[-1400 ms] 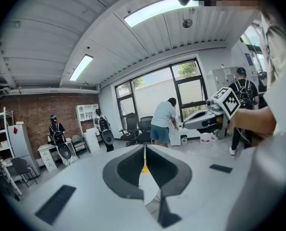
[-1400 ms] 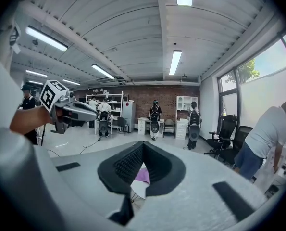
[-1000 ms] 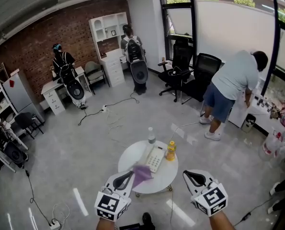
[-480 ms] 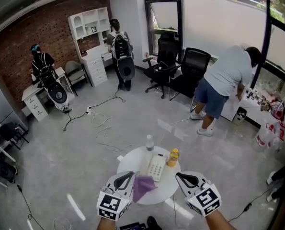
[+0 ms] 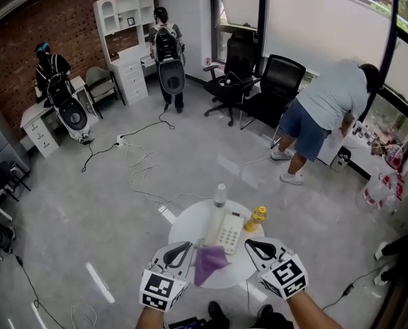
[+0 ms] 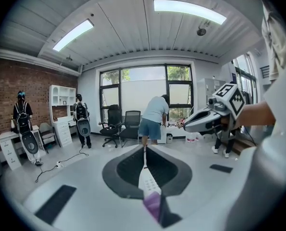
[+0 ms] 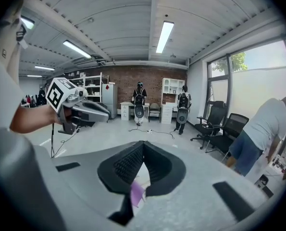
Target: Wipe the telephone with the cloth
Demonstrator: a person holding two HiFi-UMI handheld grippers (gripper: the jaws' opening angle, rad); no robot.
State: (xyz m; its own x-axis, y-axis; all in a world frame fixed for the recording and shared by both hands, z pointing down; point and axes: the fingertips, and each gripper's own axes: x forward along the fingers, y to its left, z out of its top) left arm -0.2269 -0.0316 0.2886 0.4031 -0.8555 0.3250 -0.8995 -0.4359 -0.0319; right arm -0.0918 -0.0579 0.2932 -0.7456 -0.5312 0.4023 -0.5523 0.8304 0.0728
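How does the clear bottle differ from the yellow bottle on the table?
The clear bottle is see-through with a white cap; the yellow bottle is yellow all over. The clear bottle stands beyond the telephone, the yellow bottle to its right. Both stand upright on the round table.

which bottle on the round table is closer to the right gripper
The yellow bottle, just right of the telephone; the clear white-capped bottle stands farther back, behind the telephone.

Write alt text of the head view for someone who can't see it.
Left gripper and right gripper, both shut, hover at a round table bearing a telephone, purple cloth, clear bottle and yellow bottle. Three people stand beyond.
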